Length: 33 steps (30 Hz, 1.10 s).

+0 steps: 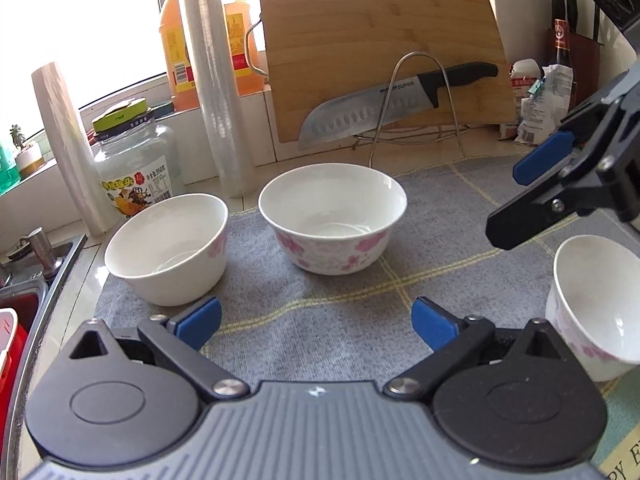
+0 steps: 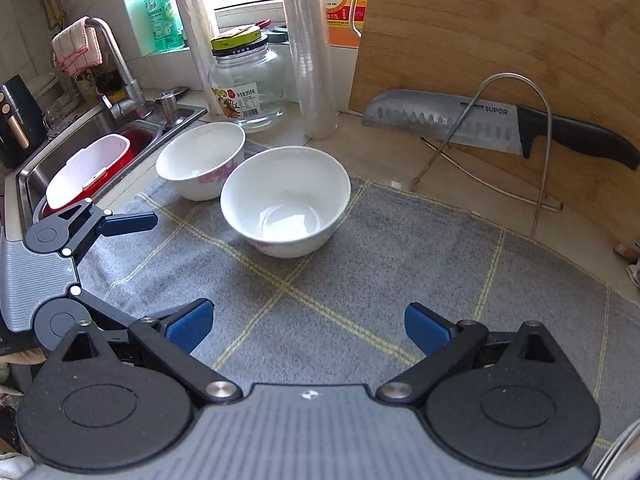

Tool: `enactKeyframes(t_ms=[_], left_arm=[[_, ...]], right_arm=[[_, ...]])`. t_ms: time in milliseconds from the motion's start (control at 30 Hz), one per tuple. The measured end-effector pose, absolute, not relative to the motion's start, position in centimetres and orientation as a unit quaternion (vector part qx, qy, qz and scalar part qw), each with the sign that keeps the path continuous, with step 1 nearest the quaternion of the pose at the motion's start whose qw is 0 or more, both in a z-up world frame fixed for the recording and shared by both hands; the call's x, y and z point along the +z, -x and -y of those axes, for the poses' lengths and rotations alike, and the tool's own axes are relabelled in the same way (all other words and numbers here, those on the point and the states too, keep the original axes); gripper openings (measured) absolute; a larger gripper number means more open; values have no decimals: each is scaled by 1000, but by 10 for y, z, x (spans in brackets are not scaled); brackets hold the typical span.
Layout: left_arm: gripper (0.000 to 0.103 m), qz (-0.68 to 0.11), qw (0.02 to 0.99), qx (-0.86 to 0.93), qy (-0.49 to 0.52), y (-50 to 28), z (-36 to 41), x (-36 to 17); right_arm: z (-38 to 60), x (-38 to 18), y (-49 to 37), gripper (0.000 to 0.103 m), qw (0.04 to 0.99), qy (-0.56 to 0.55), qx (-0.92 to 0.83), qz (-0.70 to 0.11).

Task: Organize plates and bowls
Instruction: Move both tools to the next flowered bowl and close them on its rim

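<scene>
Both grippers, left (image 1: pixel 316 320) and right (image 2: pixel 309 324), were held apart, empty. The bowl (image 1: pixel 332 220) stood at 12 o'clock on the mat (image 1: pixel 340 320); its rim should be straddled squarely before closing.

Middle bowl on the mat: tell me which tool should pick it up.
Left, probably. The left tool is open and faces the middle bowl head-on; the right tool, also open, sees it off-centre.

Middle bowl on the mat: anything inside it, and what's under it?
The middle bowl is empty inside; only its glossy white bottom shows. It sits on the grey checked mat. Its own body hides the mat patch directly beneath.
</scene>
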<state>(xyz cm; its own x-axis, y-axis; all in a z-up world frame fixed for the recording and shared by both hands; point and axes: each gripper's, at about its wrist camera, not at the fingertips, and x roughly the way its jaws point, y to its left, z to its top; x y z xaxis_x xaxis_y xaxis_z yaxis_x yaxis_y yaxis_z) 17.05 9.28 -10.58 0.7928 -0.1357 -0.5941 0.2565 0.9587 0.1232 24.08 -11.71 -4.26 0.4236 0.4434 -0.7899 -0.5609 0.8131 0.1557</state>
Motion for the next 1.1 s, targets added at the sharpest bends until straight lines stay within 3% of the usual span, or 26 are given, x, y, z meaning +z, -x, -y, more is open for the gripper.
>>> enactKeyframes(t_ms=[633, 800, 1100], left_arm=[[100, -303, 939, -125, -105, -218, -76, -113], [96, -305, 938, -131, -99, -225, -78, -112], [89, -303, 939, -136, -85, -230, -80, -109]], right_arm=[[80, -53, -312, 102, 830, 81, 333, -440], [70, -60, -323, 99, 824, 81, 342, -444], [58, -69, -341, 84, 814, 79, 354, -453]])
